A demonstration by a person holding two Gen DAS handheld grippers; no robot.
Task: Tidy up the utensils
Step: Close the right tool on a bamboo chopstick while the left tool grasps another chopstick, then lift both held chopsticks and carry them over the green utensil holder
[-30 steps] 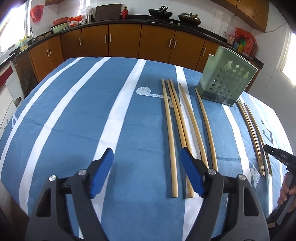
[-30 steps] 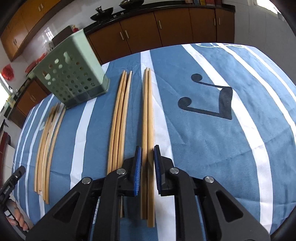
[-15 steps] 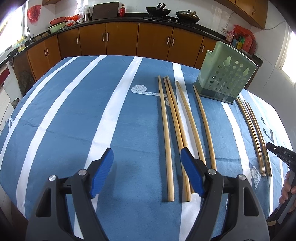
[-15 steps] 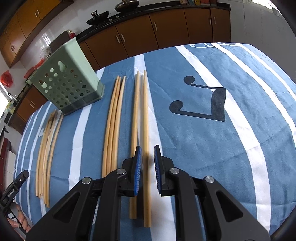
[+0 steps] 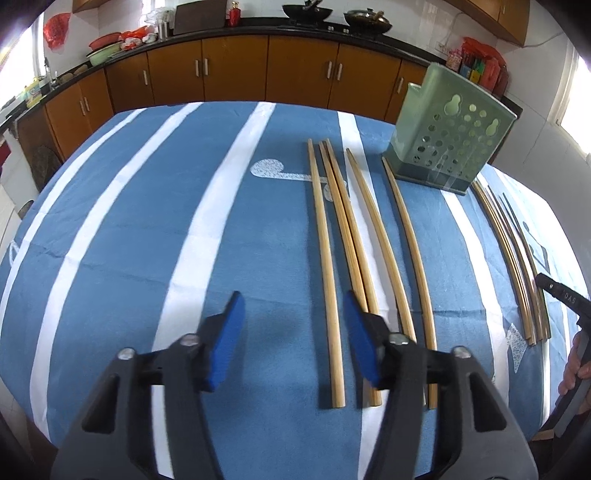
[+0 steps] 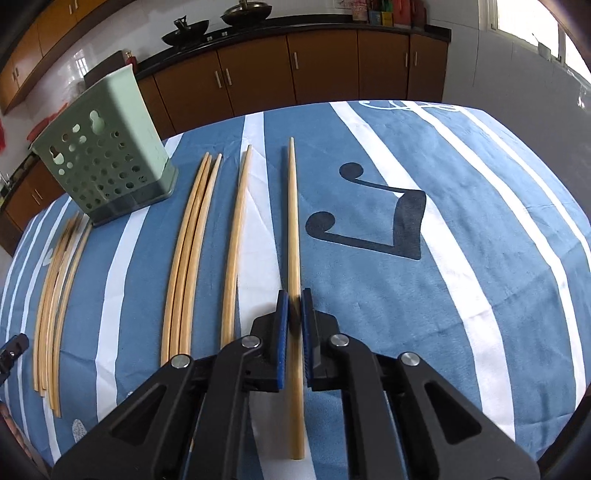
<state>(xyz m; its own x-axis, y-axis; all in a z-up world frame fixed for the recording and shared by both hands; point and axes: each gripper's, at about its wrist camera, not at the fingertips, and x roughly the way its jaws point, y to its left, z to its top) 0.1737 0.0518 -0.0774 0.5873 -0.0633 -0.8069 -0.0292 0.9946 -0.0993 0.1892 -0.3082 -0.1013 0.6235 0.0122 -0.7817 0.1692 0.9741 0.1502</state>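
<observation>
Pinching one chopstick [image 6: 293, 229], the right claw [image 6: 291, 317] is squeezed tight; the left claw [image 5: 293, 332] is closing on nothing.

A home kitchen: brown cabinets [image 5: 236, 70] under a black counter, woks [image 6: 186, 26] on the hob.

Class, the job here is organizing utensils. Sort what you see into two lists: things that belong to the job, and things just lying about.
Belongs to the job:
- chopstick clamped in the right gripper
- loose chopsticks on the cloth
- green holder
- left gripper, closing, nothing between

Just lying about:
- woks on the counter
- red bowl
</observation>
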